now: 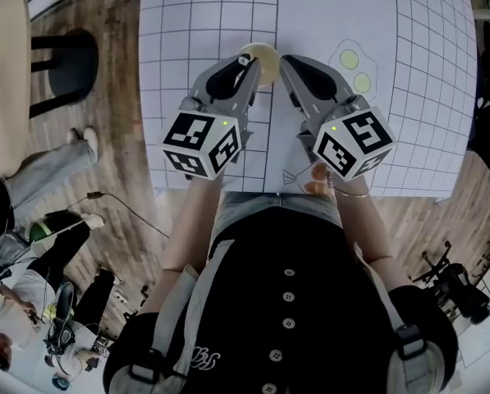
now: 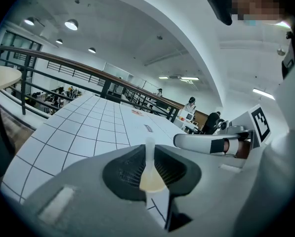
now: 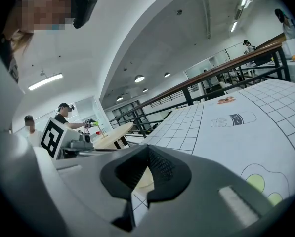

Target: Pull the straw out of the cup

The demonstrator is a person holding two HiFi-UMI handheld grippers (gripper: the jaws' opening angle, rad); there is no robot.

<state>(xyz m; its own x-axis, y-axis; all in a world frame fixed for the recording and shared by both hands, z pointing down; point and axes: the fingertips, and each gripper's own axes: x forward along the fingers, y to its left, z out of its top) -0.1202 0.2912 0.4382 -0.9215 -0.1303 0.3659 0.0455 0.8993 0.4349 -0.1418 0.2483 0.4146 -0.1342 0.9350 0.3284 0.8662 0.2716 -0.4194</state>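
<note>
White gridded tabletop (image 1: pixel 409 97) on a railed mezzanine, wood floor alongside. Both claws angle down at one spot.

Left claw (image 1: pixel 246 66): jaws nearly together, tips closed on the straw (image 2: pixel 149 149), which fills the slit between them. The cup (image 1: pixel 265 56), pale yellow, sits just beneath and ahead of those tips, with the straw upright in it.

Right claw (image 1: pixel 286 61): jaws together, nothing between. The cup is just beside its tips, on its left.

Progress, my reading: straw gripped, pull not yet done. Nothing steadies the cup.

Unclear:
- The head view hides the straw under the left claw.
- The cup's base and its contact with the tabletop are unseen.
- Whether the right claw touches the cup, cannot tell.
</note>
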